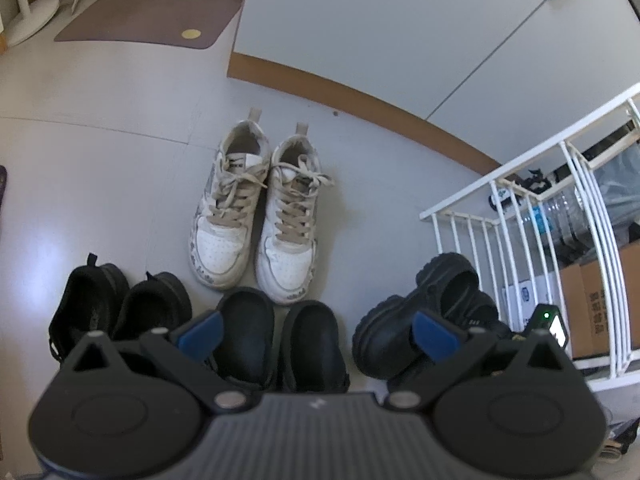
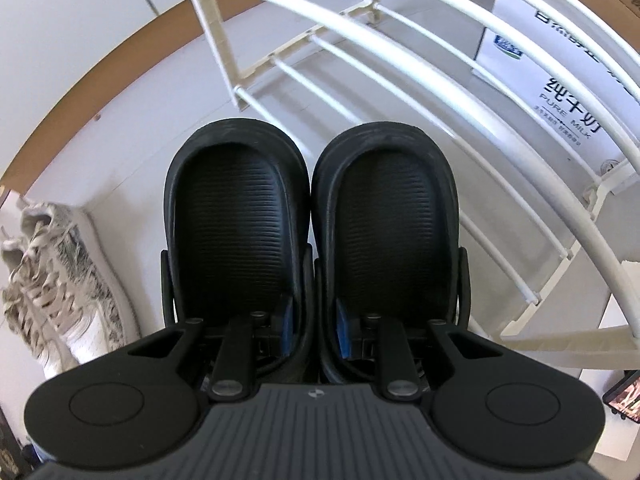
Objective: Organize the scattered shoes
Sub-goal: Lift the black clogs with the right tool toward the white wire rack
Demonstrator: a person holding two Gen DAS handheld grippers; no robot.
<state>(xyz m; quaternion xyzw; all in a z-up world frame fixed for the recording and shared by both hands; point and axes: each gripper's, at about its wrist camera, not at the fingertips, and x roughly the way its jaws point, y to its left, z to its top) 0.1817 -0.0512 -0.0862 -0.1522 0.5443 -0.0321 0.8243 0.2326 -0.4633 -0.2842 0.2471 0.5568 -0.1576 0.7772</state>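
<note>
Item: pair of black ridged-sole rubber clogs [image 2: 312,216], pinched together by the right gripper [image 2: 314,330] beside the white wire rack [image 2: 400,60].
Handling: keep inner walls clamped and level until lined up; left gripper [image 1: 316,330] open, empty, above floor shoes.

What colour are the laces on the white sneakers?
Beige laces, best seen in the left wrist view.

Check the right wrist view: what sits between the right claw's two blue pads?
The touching inner walls of the two black slippers, pinched together by the right claw.
</note>
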